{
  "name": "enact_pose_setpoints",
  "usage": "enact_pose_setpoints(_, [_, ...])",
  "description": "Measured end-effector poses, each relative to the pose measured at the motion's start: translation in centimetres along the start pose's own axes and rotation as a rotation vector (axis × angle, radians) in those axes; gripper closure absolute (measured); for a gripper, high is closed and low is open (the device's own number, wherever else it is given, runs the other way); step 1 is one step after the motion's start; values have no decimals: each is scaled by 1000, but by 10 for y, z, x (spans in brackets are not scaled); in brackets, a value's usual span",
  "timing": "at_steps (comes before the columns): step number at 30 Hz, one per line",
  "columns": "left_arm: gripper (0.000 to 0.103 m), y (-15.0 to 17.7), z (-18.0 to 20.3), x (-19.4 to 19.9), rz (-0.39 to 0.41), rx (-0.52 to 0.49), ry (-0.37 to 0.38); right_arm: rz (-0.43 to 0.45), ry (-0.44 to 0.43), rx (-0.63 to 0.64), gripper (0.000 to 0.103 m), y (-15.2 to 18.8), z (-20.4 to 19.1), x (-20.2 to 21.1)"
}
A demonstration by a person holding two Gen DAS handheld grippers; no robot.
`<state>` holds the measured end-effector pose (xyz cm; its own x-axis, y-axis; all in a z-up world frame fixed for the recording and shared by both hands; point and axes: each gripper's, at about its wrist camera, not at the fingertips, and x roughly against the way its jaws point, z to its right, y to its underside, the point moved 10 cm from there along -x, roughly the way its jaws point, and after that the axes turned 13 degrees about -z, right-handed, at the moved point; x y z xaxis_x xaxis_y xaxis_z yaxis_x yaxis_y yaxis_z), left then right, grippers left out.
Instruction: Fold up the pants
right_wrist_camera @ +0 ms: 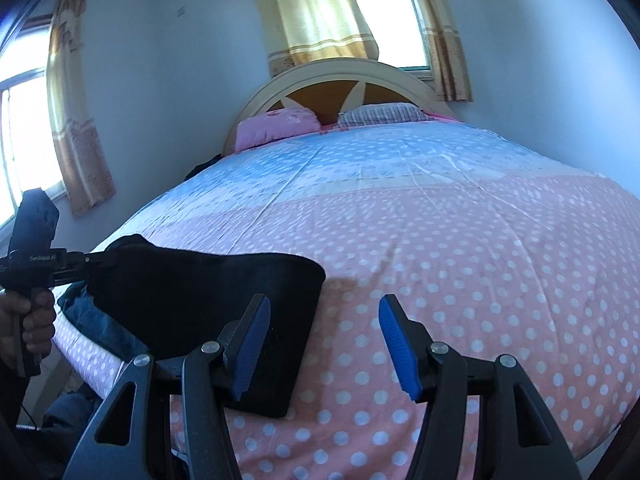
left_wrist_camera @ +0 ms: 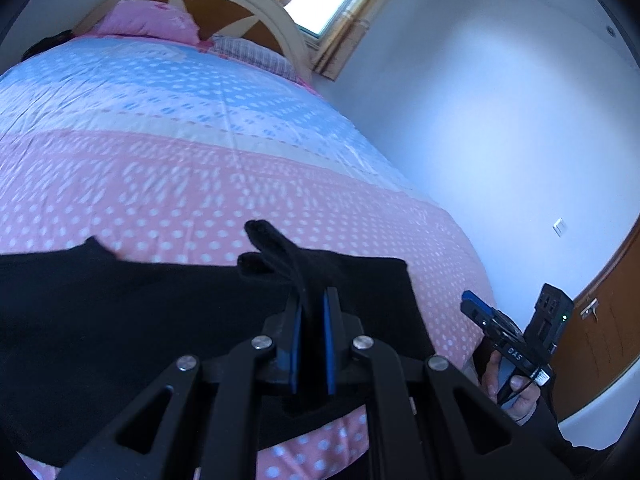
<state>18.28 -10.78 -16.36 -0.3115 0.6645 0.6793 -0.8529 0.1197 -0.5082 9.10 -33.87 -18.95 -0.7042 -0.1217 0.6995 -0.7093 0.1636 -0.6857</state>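
One pair of black pants lies across the near end of the bed, on the pink, white-dotted part of the bedspread, with one straight edge near the bed's front edge. The left gripper has its two blue-padded fingers drawn close together and clamped on a bunched fold of the black cloth, which sticks up past the fingertips as two rounded lobes; in the right wrist view that same gripper meets the far left corner of the pants, held by one hand wrapped around its handle. The right gripper stands with its two blue pads spread wide apart and nothing between them; its left finger hangs over the black pants and its right finger over bare bedspread, though whether either touches the bed cannot be told. In the left wrist view the right gripper shows at the lower right, off the side of the bed, with a second hand on its grip. Under the left edge of the pants lies one bundle of blue denim at the bed's side. At the head of the bed sit two pillows, one pink pillow and one striped pillow, against one curved headboard. Two windows show in the right wrist view, each with tan curtains.
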Motion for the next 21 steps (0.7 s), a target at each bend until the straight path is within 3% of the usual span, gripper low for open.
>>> enact_pose_setpoints(10, [93,16,-43,-9,-19,68,-30,-17,-25,39,45,5,-18,-6])
enact_pose_setpoints(16, [93,28,-58,-25,-46,72,-72,-39,-82,122,45,14,-51,-13])
enact_pose_setpoints(19, [92,30,-59,-27,-46,43,-100,-106,-128,183,45,25,-73,-27])
enact_pose_setpoints(21, [90,34,-58,-32,-64,-5,-144,-215,-135,203,45,41,-78,-47])
